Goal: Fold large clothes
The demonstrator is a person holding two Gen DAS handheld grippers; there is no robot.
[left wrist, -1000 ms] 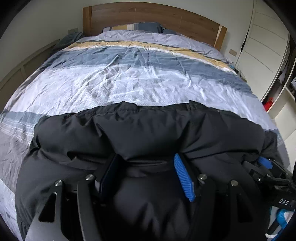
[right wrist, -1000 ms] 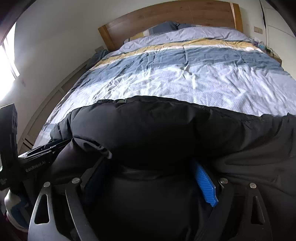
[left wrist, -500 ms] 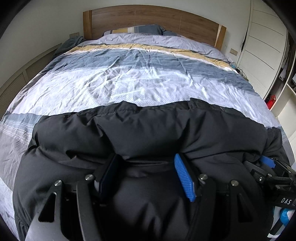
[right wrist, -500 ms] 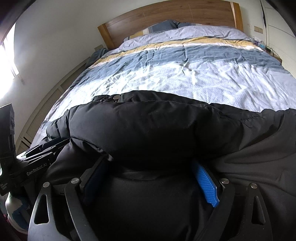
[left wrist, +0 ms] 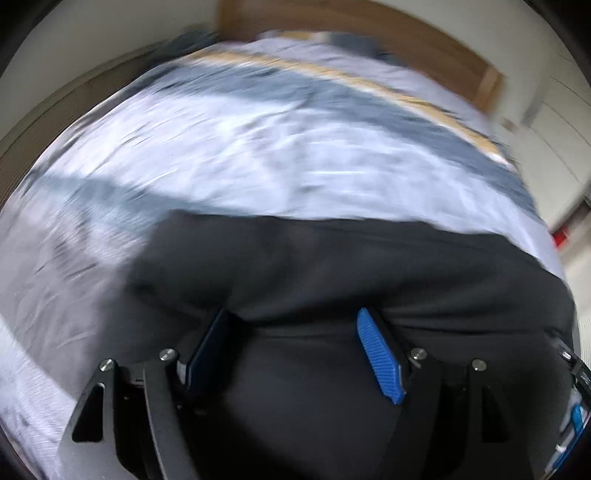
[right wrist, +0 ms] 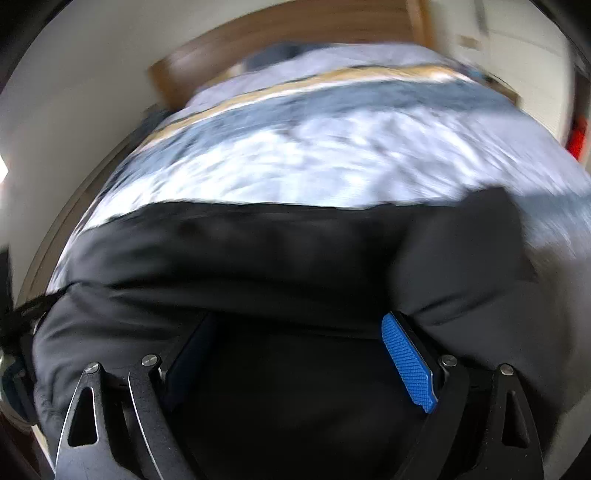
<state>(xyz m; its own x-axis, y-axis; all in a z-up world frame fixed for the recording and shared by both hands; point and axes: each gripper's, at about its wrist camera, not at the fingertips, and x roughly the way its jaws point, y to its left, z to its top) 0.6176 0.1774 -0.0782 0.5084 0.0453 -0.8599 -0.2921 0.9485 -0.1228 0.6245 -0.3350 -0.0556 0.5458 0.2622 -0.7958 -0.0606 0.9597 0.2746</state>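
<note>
Bulky black padded coat (left wrist: 332,266) ahead looks soft, slippery, springy; both the left gripper (left wrist: 295,347), jaws just widened, and the right gripper (right wrist: 299,350) straddle its folded hem edge, grip uncertain.

Bare bedspread (left wrist: 258,155) beyond jacket (left wrist: 332,266) (headboard (right wrist: 295,33) behind)

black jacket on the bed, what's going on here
A person is working a black puffy jacket with a hand-held gripper in each hand, on a bed with a striped duvet. The left gripper and right gripper both sit low over the near part of the jacket, with its padded fabric bunched between their wide-set fingers. The left gripper has just been opening. Both views are motion-blurred, so whether the pads press the fabric is unclear. The jacket lies across the foot of the bed.
</note>
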